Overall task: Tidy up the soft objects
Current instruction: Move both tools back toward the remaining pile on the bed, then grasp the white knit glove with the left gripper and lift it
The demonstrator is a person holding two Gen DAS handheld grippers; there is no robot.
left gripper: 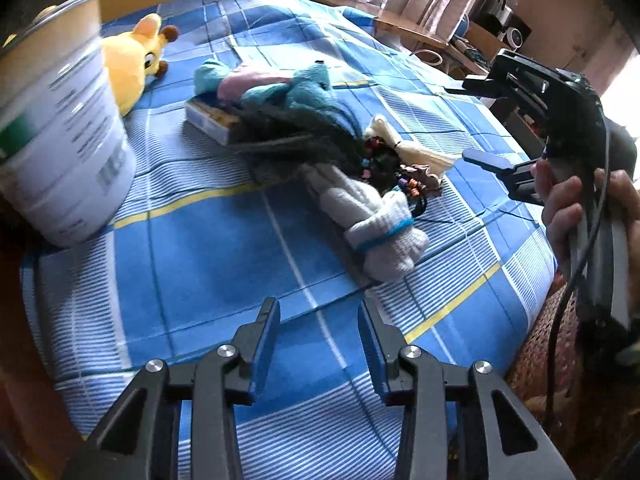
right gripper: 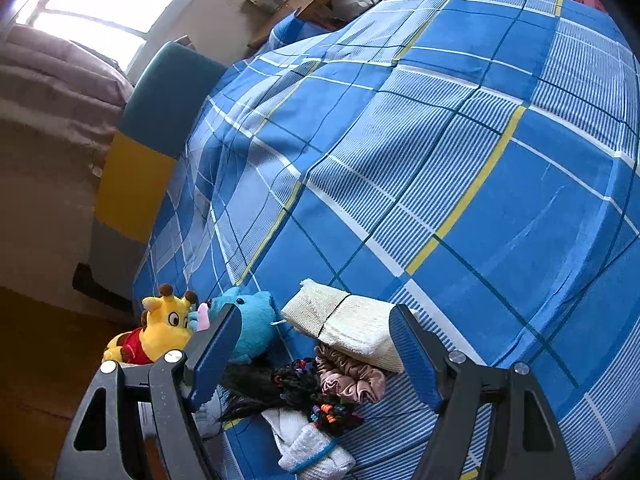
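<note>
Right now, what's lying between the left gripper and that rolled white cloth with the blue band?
Nothing but bare blue plaid bedsheet, as the left wrist view shows. The left gripper holds nothing, and the rolled white cloth lies just beyond its fingertips.

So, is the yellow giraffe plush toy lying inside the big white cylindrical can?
No, the yellow giraffe plush toy lies on the blue checked bedspread, beside and behind the big white cylindrical can.

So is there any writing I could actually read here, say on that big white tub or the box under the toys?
None is readable.
White tub: rows of print, too blurred.
Box under the blue plush toy: markings too small.
Giraffe's red shirt: faint marks, unreadable.
</note>
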